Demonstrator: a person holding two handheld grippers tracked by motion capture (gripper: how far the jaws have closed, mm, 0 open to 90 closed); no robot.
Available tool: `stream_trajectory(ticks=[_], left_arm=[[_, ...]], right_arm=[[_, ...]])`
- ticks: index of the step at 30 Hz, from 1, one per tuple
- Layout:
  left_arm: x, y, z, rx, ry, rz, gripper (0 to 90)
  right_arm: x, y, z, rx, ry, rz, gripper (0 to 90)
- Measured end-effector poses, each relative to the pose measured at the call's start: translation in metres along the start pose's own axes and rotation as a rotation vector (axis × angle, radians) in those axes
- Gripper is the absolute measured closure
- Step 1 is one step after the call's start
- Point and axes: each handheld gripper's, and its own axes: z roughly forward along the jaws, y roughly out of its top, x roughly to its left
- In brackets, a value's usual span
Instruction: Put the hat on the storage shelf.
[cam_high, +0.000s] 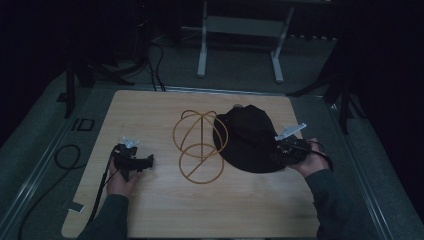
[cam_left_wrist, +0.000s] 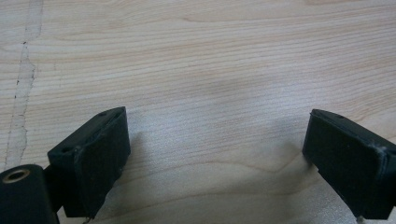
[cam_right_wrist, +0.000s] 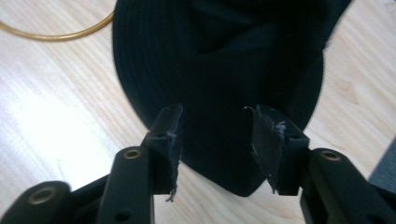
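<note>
So your right claw (cam_right_wrist: 215, 140) is down at the near edge of the black fabric brimmed hat (cam_high: 250, 137), on the right side of the pale wooden worktop (cam_high: 150, 210). In the right gripper view the jaws stand about halfway apart with the hat's brim running between them, but I honestly can't tell if the pads are actually pressing on the fabric or just sitting around it, since the dark cloth blends into the black pads. In the high view the hat looks bunched up, crown towards the far side, brim towards you, and your right hand (cam_high: 312, 162) sits just past its right edge.

Right beside the hat, on its left, there's the gold wire hat stand made of looped rings (cam_high: 200, 145), standing around the middle of the worktop. The hat's left edge looks like it touches or overlaps the wire there, hard to say which.

Your left claw (cam_left_wrist: 215, 154) is well apart from all that, low over the left part of the worktop, jaws spread wide with only bare wood grain between them.
</note>
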Motion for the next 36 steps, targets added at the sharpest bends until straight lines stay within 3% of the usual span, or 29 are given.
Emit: stream_trajectory(ticks=[16, 21, 36], left_arm=[[0.000, 0.000, 0.000, -0.002, 0.000, -0.001, 7.7], [0.000, 0.000, 0.000, 0.000, 0.000, 0.002, 7.7], [0.000, 0.000, 0.000, 0.000, 0.000, 0.000, 7.7]], right_arm=[[-0.022, 0.023, 0.009, -0.004, -0.060, 0.057, 36.5], [-0.031, 0.030, 0.014, 0.025, -0.053, 0.068, 30.8], [-0.052, 0.053, 0.045, 0.145, 0.006, 0.102, 27.7]])
